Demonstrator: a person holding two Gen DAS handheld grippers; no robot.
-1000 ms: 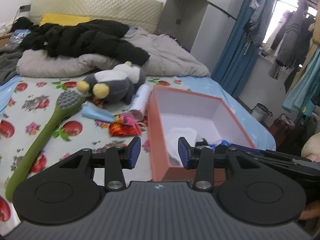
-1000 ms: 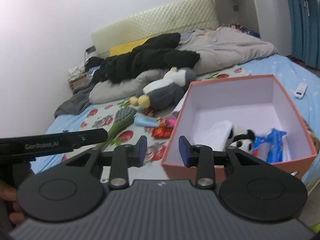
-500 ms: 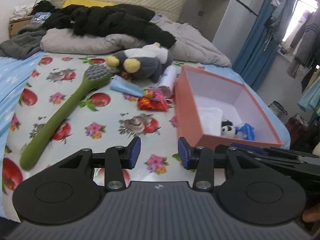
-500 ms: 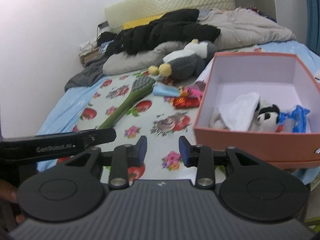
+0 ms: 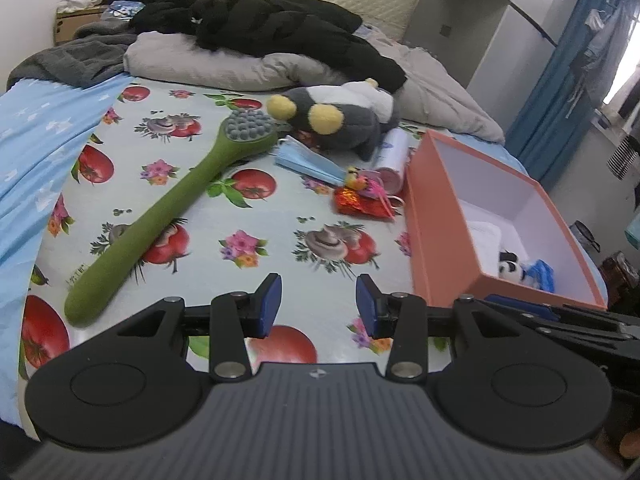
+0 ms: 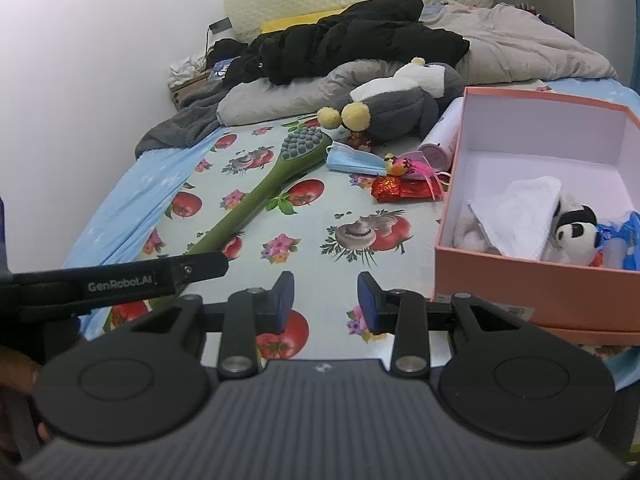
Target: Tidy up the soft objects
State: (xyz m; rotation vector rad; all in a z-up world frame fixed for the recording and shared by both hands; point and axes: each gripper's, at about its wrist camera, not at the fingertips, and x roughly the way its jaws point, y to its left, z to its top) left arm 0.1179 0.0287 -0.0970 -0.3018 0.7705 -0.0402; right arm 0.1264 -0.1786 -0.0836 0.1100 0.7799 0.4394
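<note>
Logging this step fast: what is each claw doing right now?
Left claw: open, holding nothing.
Right claw: open, holding nothing.

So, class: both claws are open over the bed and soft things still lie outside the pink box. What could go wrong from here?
1. The grey plush penguin is bulky; the box already holds a towel and a panda toy, so it may not fit.
2. The face mask lies flat and touches the green brush; a claw could drag both.
</note>
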